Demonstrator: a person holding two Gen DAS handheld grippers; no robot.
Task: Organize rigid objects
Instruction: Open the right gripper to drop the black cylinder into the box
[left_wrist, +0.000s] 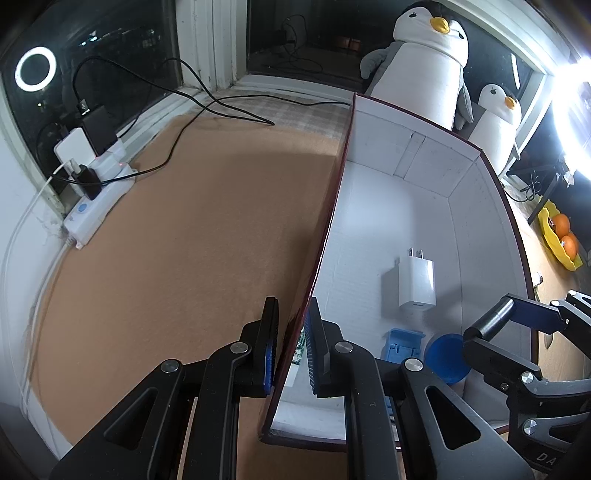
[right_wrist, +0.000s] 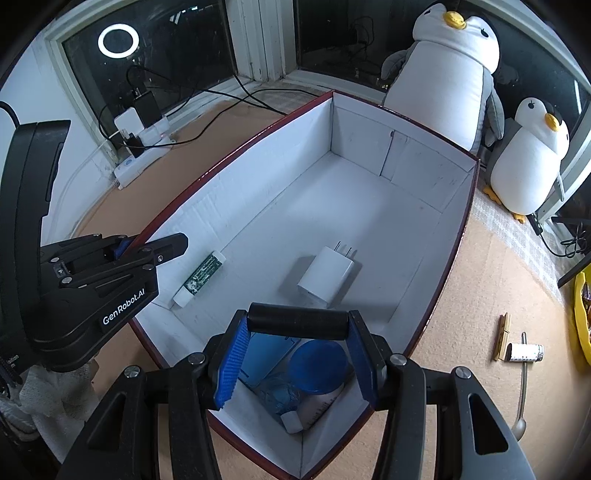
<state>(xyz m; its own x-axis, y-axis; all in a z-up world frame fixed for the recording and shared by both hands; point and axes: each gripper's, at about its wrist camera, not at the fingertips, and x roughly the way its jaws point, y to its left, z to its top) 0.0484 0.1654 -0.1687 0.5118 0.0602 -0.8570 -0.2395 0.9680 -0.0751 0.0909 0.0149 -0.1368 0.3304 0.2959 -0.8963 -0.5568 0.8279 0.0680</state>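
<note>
Brown felt (right_wrist: 461, 295) carries the box (right_wrist: 369, 177). Left gripper (left_wrist: 291, 347) pinches its wall at nine o'clock, steadying it. Right gripper (right_wrist: 295, 354) clamps a black cylinder (right_wrist: 297, 320) over the six o'clock corner; best lowered clear of the charger (right_wrist: 325, 277) before spreading the fingers.

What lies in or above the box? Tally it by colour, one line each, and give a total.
White: 1, white wall charger plug
Green-and-white: 1, printed tube
Blue: 2, blue plastic stand, round blue lid
Black: 1, black cylinder in the right tool above the red-rimmed white cardboard box
Total: 5; corner clutter under the tool unclear
</note>
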